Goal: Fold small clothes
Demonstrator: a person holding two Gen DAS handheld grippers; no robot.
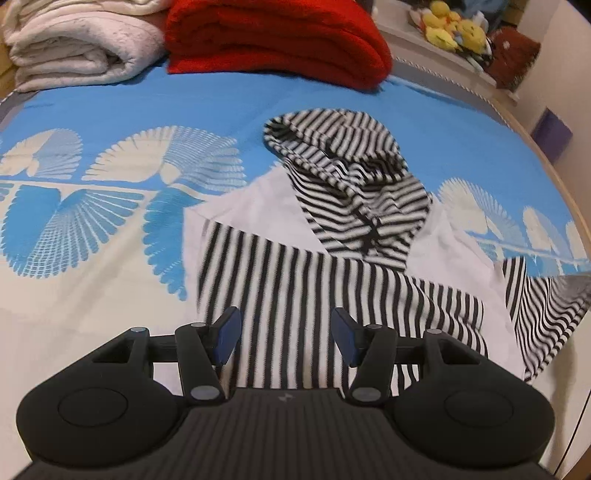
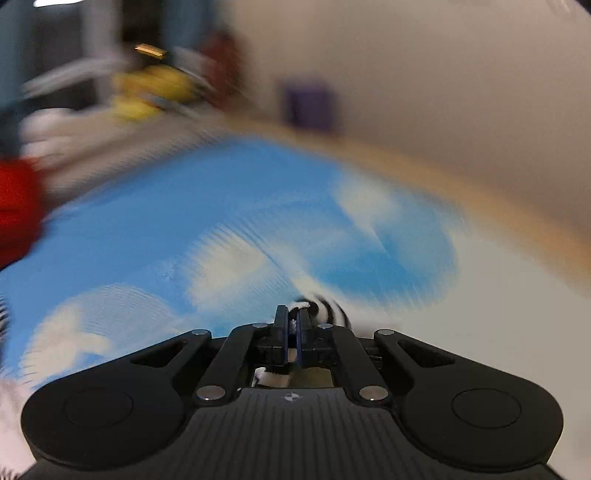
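The left gripper (image 1: 286, 334) hangs with its jaws standing well apart, nothing between the 2 blue pads (image 1: 226, 334); it hovers over the lower, striped part of the hooded top (image 1: 332, 236), not touching the cloth as far as I can tell. The right gripper (image 2: 292, 326) is pinched closed, and a scrap of the same black-and-white striped fabric (image 2: 325, 308) pokes out between and just past its fingertips; that view is badly blurred. The top lies spread on the blue-and-white bedspread (image 1: 110, 110), toward the bed's right side, hood pointing to the far edge, 1 striped sleeve drawn out toward the right edge. At the far edge sit a folded white blanket (image 1: 74, 48) and a folded red blanket (image 1: 273, 40), touching side by side; yellow plush toys (image 1: 450, 26) rest on a shelf beyond the far right corner.
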